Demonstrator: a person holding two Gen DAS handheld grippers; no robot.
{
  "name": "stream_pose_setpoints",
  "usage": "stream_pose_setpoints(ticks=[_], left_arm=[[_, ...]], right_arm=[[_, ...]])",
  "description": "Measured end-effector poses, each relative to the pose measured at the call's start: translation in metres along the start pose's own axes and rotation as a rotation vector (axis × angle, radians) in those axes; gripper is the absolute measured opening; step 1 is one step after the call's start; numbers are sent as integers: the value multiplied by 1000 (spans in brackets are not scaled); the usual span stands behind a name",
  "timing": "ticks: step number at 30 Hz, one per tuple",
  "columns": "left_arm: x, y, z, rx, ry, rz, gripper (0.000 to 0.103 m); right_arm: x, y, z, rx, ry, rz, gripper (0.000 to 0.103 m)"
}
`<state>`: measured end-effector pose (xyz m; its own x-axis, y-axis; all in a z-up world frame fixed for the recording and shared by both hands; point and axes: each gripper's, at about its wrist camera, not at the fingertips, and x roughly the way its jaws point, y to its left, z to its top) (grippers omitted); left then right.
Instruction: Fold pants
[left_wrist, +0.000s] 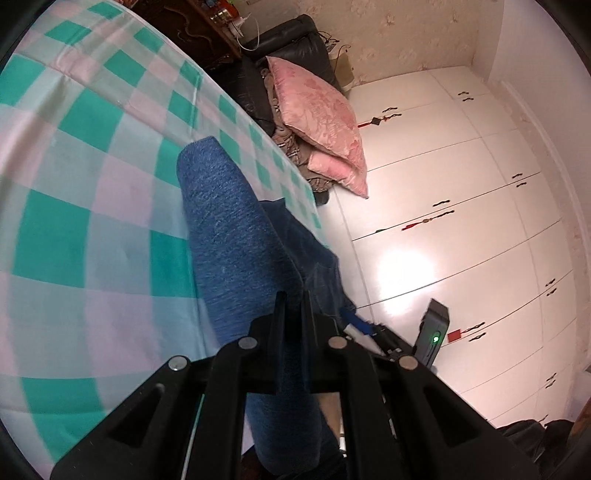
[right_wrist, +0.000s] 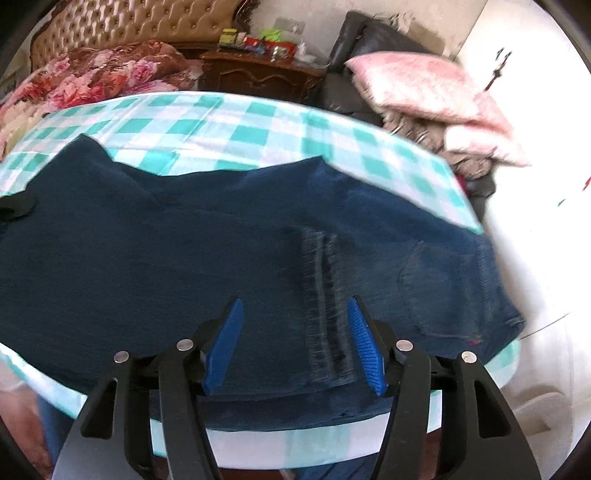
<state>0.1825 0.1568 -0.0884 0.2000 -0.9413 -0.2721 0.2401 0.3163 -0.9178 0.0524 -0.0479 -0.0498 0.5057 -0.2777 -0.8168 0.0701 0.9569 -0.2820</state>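
Pinching a fold of dark blue jeans (left_wrist: 236, 236) between its nearly closed black fingers, the left gripper (left_wrist: 293, 299) lifts the denim off a green-and-white checked sheet (left_wrist: 92, 184) in the left wrist view, the raised cloth running from the jaws toward eleven o'clock. Pink cushions (left_wrist: 317, 118) are stacked on a dark chair at one o'clock, with white wardrobe doors (left_wrist: 461, 221) filling the three o'clock side. From the right wrist view, the right gripper (right_wrist: 295, 343) hangs over the jeans (right_wrist: 184, 258) with its blue-padded fingers (right_wrist: 364, 347) spread apart and nothing pressed between them; a double-stitched seam runs up between the pads. The jeans lie spread across the checked sheet (right_wrist: 229, 125), a back pocket at four o'clock. A floral blanket (right_wrist: 92, 77) lies at ten o'clock and a carved wooden nightstand (right_wrist: 258, 74) at twelve o'clock.
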Motion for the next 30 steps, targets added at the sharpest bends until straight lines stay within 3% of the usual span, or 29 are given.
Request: stream_pose_setpoints(ticks=[4,7,10,13,19,23,30], left_arm=[[13,1,-4,-34,-41,-42,8],[26,16,-9,-144,-64,-180,20],[44,27,-19,-229,-77,-305,25],[59,31,-29,-270,-87,-364,30],[79,35,-43,-300,-68,-412,31],[92,40,-54,-326,-53,-432,30],[93,41,-63,-319,-24,-404,29]], right_arm=[[-4,7,9,-24,-19,10,56],[-8,11,20,-31,-33,15,56],[-12,10,29,-14,-29,71,56],[-18,5,44,4,-28,125,56],[-25,23,78,-49,-40,137,57],[-5,46,79,-96,10,112,57],[30,47,72,-94,90,108,56]])
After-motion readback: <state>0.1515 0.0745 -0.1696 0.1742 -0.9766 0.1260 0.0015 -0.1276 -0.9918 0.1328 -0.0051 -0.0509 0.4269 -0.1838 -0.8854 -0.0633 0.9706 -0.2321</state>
